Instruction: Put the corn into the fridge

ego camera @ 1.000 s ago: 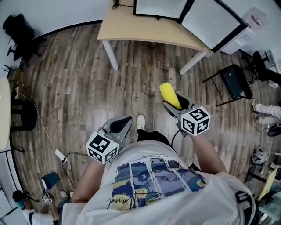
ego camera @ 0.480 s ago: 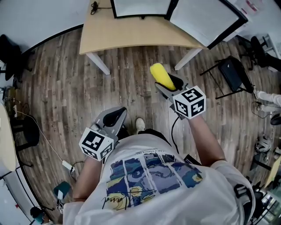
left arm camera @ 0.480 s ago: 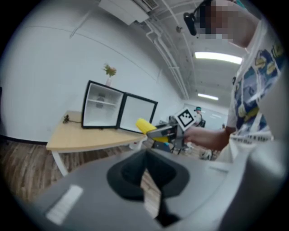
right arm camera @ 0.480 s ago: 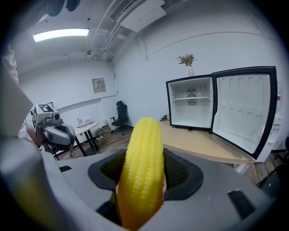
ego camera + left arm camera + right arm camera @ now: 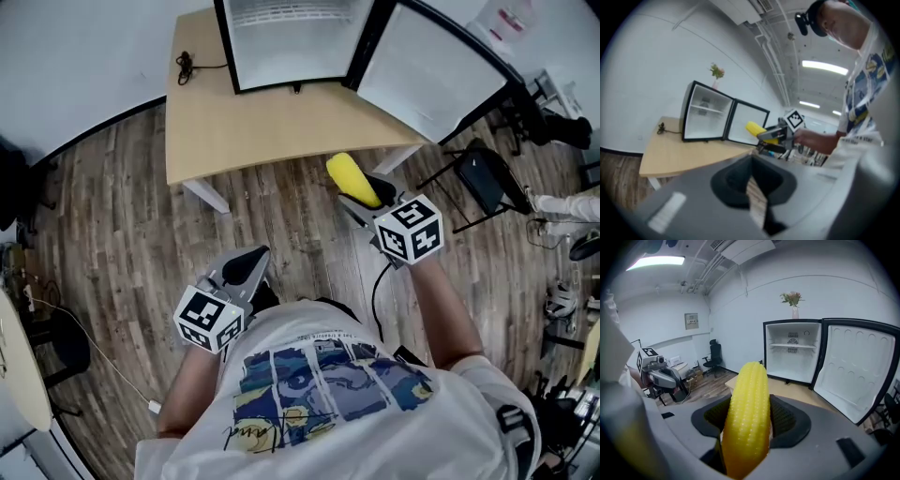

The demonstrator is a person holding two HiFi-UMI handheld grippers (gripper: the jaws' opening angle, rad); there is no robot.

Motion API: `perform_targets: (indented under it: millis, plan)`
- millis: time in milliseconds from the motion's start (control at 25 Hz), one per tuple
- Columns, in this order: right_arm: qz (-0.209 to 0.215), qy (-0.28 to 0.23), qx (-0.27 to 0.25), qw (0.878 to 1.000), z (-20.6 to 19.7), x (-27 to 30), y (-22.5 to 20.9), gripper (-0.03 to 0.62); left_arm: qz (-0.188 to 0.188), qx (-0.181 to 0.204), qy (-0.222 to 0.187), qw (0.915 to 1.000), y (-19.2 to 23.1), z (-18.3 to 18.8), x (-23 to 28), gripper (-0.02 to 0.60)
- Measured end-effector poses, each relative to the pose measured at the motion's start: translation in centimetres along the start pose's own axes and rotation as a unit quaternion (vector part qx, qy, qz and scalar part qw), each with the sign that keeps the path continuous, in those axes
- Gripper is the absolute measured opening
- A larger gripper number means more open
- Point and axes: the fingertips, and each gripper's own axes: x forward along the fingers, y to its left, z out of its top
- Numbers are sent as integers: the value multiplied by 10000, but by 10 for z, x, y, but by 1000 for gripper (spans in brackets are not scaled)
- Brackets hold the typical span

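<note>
Most of the head view is wood floor (image 5: pixel 122 216), with a light tabletop (image 5: pixel 244 122) standing on it ahead of the person (image 5: pixel 328 394). One small fridge (image 5: pixel 291 42) sits at the far side of that tabletop. Its door (image 5: pixel 422 66) is swung wide open to the right, and a white shelf shows inside. A black chair (image 5: pixel 483 178) stands on the floor to the right, just beside the tabletop's corner.

The right hand-held gripper (image 5: pixel 361 192) is held out in front of the person, level with the tabletop's near edge and pointing toward the open fridge. Its jaws are clamped on the corn (image 5: pixel 349 178), one on each side. The yellow cob juts past the jaw tips and slants up and forward. The corn is outside the fridge, over the near edge of the tabletop and well short of the shelf.

The left hand-held gripper (image 5: pixel 246 267) is lower and nearer the person's body, over bare floor. Its jaws are drawn together to a narrow slit, with nothing between them.

A vase of flowers (image 5: pixel 792 298) stands on top of the fridge. What looks like a coiled black cable (image 5: pixel 185 66) lies at the tabletop's far left corner.
</note>
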Motion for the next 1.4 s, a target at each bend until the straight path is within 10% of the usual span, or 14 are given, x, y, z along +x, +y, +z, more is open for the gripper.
perform_targets:
  millis: [400,1400]
  plan:
    - [-556,185,84,9982,97,79,-53,250,-497,337,-114,9981,110,53,-6,9]
    - [-354,274,-1211,9916,273,264,-245,250,943,76,-444,9945,223,114,77,9]
